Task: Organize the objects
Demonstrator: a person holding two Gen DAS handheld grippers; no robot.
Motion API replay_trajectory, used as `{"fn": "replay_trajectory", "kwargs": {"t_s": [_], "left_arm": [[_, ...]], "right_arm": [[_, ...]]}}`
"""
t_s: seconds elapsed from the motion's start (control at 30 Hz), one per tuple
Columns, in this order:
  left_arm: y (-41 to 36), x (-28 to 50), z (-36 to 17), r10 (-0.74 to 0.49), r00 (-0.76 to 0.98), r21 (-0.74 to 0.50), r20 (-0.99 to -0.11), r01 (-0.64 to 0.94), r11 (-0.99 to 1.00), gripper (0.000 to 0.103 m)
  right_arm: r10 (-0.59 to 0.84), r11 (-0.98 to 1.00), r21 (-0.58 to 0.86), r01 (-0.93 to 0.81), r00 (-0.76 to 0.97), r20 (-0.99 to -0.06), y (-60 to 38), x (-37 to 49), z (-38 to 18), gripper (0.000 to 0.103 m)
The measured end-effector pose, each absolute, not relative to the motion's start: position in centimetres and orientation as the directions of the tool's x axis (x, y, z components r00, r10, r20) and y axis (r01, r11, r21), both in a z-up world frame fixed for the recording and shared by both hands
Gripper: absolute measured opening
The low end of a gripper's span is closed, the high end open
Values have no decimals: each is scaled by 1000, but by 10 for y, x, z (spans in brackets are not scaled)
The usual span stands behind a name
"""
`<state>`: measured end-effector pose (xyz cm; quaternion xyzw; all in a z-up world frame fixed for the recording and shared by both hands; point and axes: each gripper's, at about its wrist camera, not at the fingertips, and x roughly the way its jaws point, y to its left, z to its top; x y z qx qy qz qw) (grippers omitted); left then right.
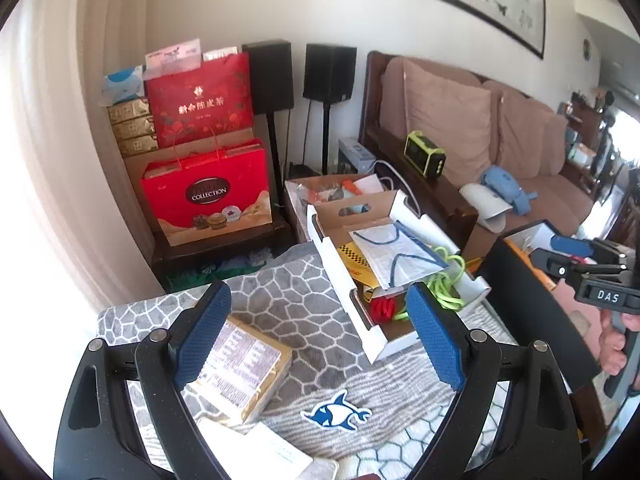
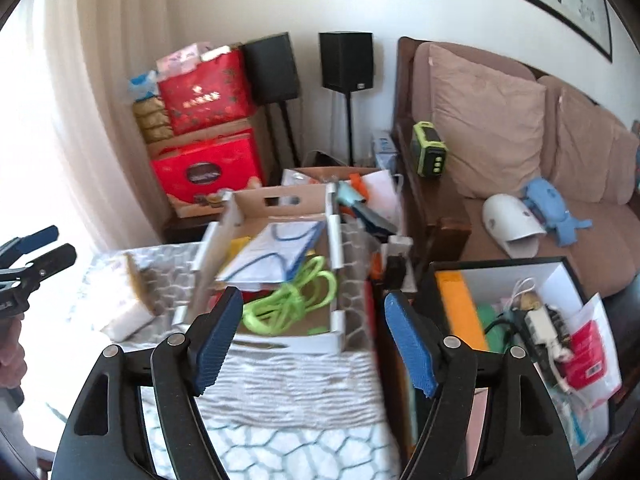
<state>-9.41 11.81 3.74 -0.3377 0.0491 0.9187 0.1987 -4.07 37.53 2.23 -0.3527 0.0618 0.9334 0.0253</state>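
While both grippers gape empty, left gripper [image 1: 320, 336], right gripper [image 2: 312, 344], cardboard tray [image 1: 340, 264] apparently cluttered.

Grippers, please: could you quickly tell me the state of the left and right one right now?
Left gripper: open, nothing between its fingers.
Right gripper: open, nothing between its fingers.

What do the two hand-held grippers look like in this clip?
Both match. The left hand-held gripper and right hand-held gripper have black plastic linkage arms with silver pivot pins and triangular cut-outs, ending in blue textured pads. From the left wrist view, the right one's black body carries a white "DAS" marking. No cables or sleeves are visible.
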Motion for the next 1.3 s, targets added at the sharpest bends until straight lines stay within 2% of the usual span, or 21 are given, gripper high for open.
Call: {"fn": "replay_trajectory", "kwargs": {"t_s": [0.17, 0.27, 0.3, 0.33, 0.47, 0.67, 0.87, 0.97, 1.1, 1.2, 1.3], "left_arm": [[97, -73, 54, 303, -721, -17, -623, -374, -927, 88], [76, -54, 69, 273, -757, -4, -593, -337, -942, 89], [69, -50, 71, 268, -766, -3, -585, -329, -944, 93], [59, -44, 74, 257, -778, 1, -573, -315, -949, 102], [20, -28, 68, 197, -804, 16, -561, -249, -968, 103], [-33, -20, 17, 175, -751, -65, -637, -173, -983, 103], [-58, -15, -51, 163, -664, -114, -729, -117, -987, 103], [-57, -12, -84, 241, -606, -157, -758, -189, -969, 103], [-45, -8, -117, 325, -522, -195, -789, -289, -937, 103], [-39, -9, -134, 307, -490, -162, -816, -315, -935, 103], [-37, -10, -140, 282, -505, -131, -816, -313, -941, 103]], "right_arm": [[-49, -994, 109, -25, -775, -630, 352, -23, 41, 79], [-128, -984, 174, 28, -791, -599, 339, -12, 51, 82], [-154, -980, 191, 49, -792, -590, 334, -9, 53, 82], [-178, -977, 204, 69, -792, -584, 328, -7, 53, 82], [-244, -966, 218, 137, -764, -597, 296, -9, 43, 82], [-290, -957, 192, 218, -686, -667, 247, -12, 1, 82], [-324, -906, 75, 417, -567, -757, 179, -16, -66, 85], [-311, -872, 18, 490, -523, -793, 150, -18, -97, 88], [-347, -843, 59, 534, -457, -819, 135, -24, -122, 89], [-364, -817, 64, 574, -425, -829, 127, -27, -135, 95], [-339, -797, 13, 603, -429, -837, 116, -32, -143, 96]]}}
